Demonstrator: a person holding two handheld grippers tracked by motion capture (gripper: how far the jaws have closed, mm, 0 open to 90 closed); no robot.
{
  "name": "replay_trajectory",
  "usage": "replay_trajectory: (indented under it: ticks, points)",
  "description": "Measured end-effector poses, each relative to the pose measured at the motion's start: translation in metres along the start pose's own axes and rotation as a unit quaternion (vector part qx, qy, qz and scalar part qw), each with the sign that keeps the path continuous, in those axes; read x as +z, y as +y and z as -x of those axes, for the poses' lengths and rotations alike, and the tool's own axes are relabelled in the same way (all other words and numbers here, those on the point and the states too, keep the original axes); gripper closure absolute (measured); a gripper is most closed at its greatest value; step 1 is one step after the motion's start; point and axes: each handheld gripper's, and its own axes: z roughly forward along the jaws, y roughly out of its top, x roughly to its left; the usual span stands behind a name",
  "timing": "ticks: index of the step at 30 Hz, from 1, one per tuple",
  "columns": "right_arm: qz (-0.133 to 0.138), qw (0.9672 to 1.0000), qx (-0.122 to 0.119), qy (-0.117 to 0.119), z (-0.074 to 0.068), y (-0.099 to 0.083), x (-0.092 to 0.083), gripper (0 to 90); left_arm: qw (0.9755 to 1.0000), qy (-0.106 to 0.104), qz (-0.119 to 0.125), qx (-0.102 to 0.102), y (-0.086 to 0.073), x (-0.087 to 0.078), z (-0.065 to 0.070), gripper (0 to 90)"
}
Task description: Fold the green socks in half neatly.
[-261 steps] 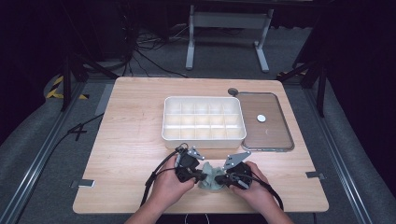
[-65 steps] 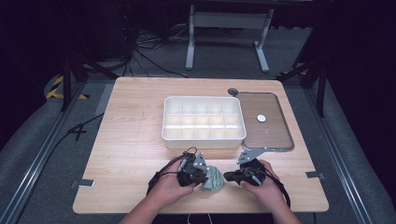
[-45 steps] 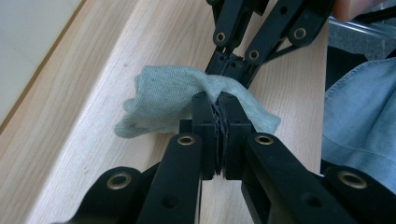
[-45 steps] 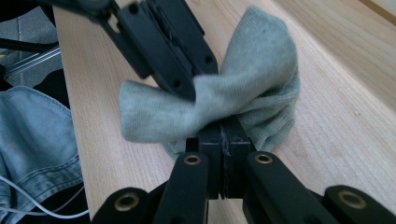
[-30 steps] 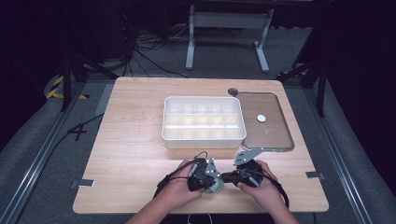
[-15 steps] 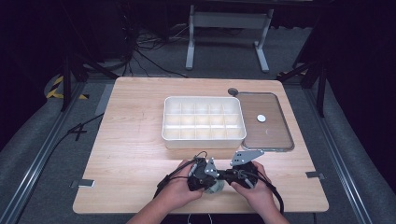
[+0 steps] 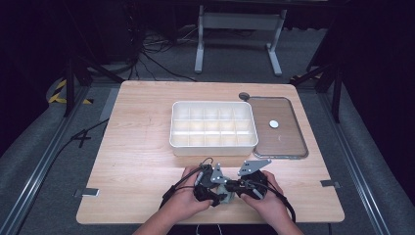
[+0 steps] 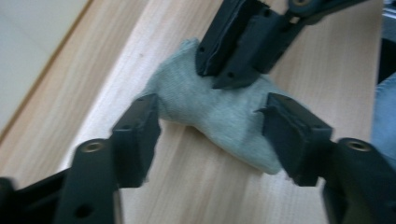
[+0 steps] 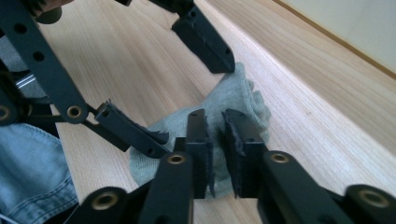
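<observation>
While both hands rest low at the near edge of the table (image 7: 137, 147), we record the following.

Hand pose, left: the left hand (image 7: 183, 201) lies on the wood, its left gripper (image 8: 212, 126) pointing inward toward the other hand.

Hand pose, right: the right hand (image 7: 266, 200) mirrors it, with the right gripper (image 9: 218, 149) pointing inward; we see the two tools meet tip to tip in the high view.

Left tongs: the jaws stand wide and have just been opening; the grey-green sock (image 8: 219, 112) lies between them, and we see the pads beside its edges, not pressing.

Right tongs: the jaws are nearly together and have just been opening a little; they sit over a fold of the sock (image 9: 224, 107), but we cannot tell whether the pads pinch it.

Sock, place: bunched on the table between the two grippers, near the front edge, well apart from the box.

Writing: we read no brand or label anywhere.

Containers: a white divided box (image 7: 214, 127) stands at mid-table, its compartments bare; just beside it lies its clear lid (image 7: 286, 142) with a small white disc (image 7: 274, 124) on it.
</observation>
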Motion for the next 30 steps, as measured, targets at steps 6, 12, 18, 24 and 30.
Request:
replay_trajectory:
  ticks: [6, 12, 18, 24, 30]
  points:
    - [-0.023, 0.9983, 0.022, -0.05, -0.002, 0.002, 0.002, 53.0, 0.9999, 0.01, -0.002, 0.005, 0.0, 0.002, 0.003, 31.3]
    - [-0.042, 0.9969, 0.065, -0.017, 0.011, -0.001, 0.004, 52.7, 0.9999, 0.012, 0.003, 0.0, -0.002, 0.001, 0.002, 31.0]
    - [-0.064, 0.9937, 0.092, 0.012, 0.02, -0.002, 0.007, 52.0, 0.9999, 0.015, 0.003, -0.003, -0.003, 0.001, 0.003, 31.0]
    - [-0.074, 0.9932, 0.088, 0.019, 0.023, 0.002, 0.008, 49.5, 0.9998, 0.017, 0.006, -0.008, -0.005, 0.002, 0.003, 31.0]
    - [-0.065, 0.9935, 0.091, 0.017, 0.023, 0.007, 0.006, 48.2, 0.9997, 0.021, 0.003, -0.009, -0.005, 0.001, 0.003, 31.8]
